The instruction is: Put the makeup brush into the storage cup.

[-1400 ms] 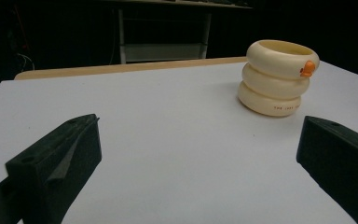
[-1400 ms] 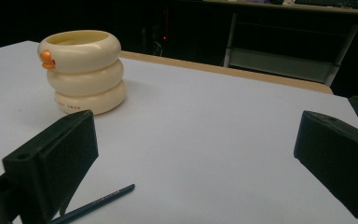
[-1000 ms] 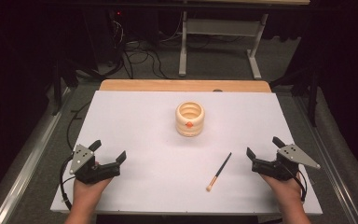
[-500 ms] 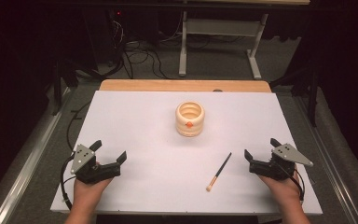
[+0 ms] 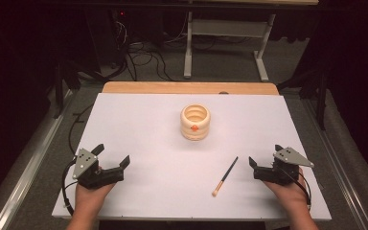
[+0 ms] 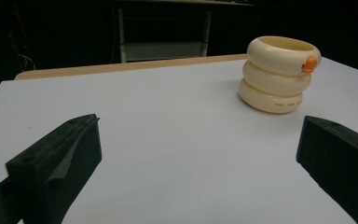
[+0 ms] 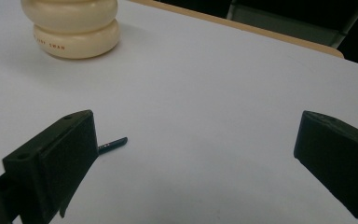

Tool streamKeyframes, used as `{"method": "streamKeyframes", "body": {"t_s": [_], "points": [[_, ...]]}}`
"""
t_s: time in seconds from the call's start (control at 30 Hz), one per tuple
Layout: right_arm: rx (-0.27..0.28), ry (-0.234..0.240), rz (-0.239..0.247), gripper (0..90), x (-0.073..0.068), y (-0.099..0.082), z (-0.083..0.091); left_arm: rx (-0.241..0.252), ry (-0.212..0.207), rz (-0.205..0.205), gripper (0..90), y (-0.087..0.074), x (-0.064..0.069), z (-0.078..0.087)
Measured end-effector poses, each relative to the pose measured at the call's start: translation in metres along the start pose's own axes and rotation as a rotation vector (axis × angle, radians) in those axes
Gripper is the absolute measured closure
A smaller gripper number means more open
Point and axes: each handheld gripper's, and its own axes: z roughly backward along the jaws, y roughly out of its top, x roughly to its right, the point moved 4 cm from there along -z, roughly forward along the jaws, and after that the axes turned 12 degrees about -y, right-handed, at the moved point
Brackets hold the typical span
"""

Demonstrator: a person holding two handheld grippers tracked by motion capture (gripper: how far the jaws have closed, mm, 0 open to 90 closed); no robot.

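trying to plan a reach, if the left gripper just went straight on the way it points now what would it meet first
Probably nothing: ahead of the open left gripper lies bare white table. The cream ringed holder sits right of that line, though depth is hard to judge.

The only lettering is a short line of small dark capitals on the lowest ring of the cream ringed holder (image 7: 76, 28). In the right gripper view its end reads "SWAN", at about 9 o'clock on the ring's face; the word before it is too blurred to make out. In the left gripper view the same line shows at 5 o'clock on the holder (image 6: 278, 74), too small to read.
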Motion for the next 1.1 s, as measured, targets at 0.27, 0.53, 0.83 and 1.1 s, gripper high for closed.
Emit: {"method": "streamKeyframes", "body": {"t_s": [0.27,0.53,0.83,1.1], "points": [[-0.03,-0.003,0.017,0.9,-0.001,-0.003,-0.003,-0.001,-0.001,-0.003,0.7,0.0,0.0,-0.001],[-0.072,-0.005,0.041,0.9,-0.003,-0.007,-0.006,0.002,0.001,-0.005,0.7,0.001,0.001,0.0],[-0.107,-0.002,0.053,0.9,-0.004,-0.011,-0.009,-0.005,-0.004,-0.004,1.5,0.001,0.001,-0.001],[-0.125,-0.004,0.062,0.9,-0.005,-0.013,-0.01,-0.018,-0.011,-0.009,2.5,0.001,0.003,-0.002]]}}
